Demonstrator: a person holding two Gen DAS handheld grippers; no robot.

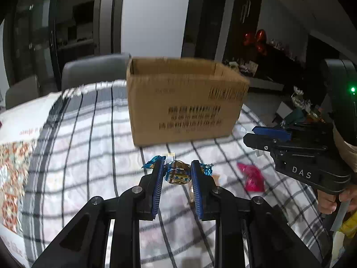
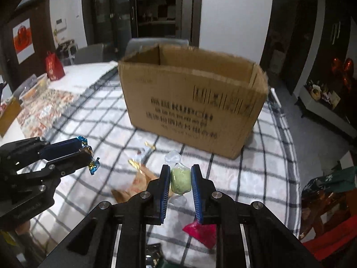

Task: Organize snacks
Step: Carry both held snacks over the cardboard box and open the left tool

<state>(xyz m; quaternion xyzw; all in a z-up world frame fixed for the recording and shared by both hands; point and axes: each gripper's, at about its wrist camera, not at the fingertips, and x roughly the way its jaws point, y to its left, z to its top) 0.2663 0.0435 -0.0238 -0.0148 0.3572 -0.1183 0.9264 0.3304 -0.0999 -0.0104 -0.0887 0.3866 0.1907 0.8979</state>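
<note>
The left gripper [image 1: 176, 174] squeezes a shiny blue and gold wrapped candy [image 1: 177, 175] between its blue pads [image 1: 157, 185]. Past it stands an open brown cardboard box [image 1: 185, 102] on the checked white and grey tablecloth [image 1: 89, 147]. A pink wrapped snack [image 1: 252, 177] lies on the cloth. The right gripper [image 1: 263, 136] is at the right edge, its fingers together.

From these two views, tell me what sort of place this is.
Most likely a home dining room: a table under a grey-and-white checked tablecloth, grey upholstered chairs pushed up to it, and dark wooden cabinets along the walls. An open brown cardboard box stands on the table.
</note>
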